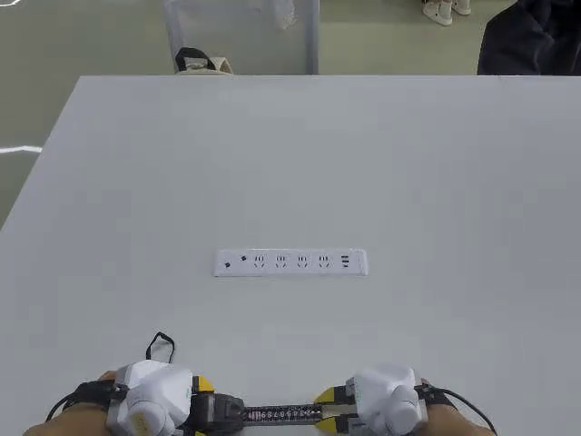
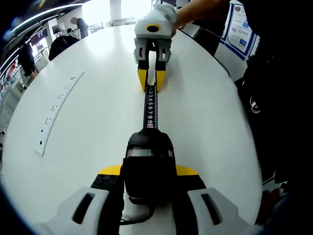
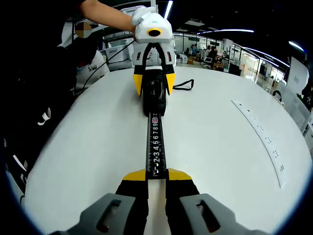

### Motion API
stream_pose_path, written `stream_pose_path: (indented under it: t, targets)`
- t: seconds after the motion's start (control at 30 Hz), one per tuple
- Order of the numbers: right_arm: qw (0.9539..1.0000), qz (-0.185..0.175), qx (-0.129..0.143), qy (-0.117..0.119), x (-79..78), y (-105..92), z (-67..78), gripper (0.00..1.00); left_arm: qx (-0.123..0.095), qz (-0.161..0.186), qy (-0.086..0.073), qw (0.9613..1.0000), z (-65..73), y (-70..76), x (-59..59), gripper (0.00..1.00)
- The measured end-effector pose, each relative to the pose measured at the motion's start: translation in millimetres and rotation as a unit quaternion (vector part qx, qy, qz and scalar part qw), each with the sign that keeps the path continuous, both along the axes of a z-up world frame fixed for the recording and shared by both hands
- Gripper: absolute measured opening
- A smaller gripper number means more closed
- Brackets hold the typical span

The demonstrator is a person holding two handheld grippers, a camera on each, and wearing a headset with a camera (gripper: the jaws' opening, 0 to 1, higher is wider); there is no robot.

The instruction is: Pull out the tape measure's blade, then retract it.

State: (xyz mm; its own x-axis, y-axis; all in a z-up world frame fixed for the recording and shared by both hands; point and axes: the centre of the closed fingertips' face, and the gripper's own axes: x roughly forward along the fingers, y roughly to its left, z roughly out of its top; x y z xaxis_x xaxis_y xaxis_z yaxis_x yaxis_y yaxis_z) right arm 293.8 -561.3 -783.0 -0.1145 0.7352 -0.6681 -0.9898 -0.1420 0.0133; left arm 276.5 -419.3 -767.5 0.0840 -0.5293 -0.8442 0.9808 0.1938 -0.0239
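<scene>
Jaws of the left gripper (image 2: 149, 171) are clamped on the black tape measure (image 2: 149, 161), its yellow pads pressed to either side of the case. The case lies at the near edge of the white table (image 1: 408, 182). From the front of the case the blade (image 2: 150, 110) runs out straight and low over the tabletop to the right gripper (image 2: 150, 83). That gripper's jaws are closed together on the blade's free end.

In the right gripper view the same line shows from the other end. The right gripper (image 3: 156, 175) pinches the tip between its yellow pads. The blade (image 3: 156, 144) is dark with white numerals from 2 to 9, and it leads away to the tape measure (image 3: 154, 95) held in the left gripper (image 3: 154, 85).

From the head view the left gripper (image 1: 213, 411) and right gripper (image 1: 322, 411) face each other, a short way apart. The blade (image 1: 281, 414) bridges them and the tape measure (image 1: 227, 413) is at the left end. A black cord loop (image 1: 160, 343) lies on the table just beyond the left gripper. A white power strip (image 1: 290, 262) lies flat near the table's middle, well apart from both grippers and parallel to the blade.
</scene>
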Motion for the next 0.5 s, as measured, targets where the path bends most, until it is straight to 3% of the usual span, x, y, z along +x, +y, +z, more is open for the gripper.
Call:
stream_pose_path:
  t: [0.5]
  targets:
    - [1.0000,-0.004,-0.004,0.000,2.9,-9.9,-2.7,0.10,0.000,0.001,0.001,1.0000,-1.5,0.9,0.6,0.34]
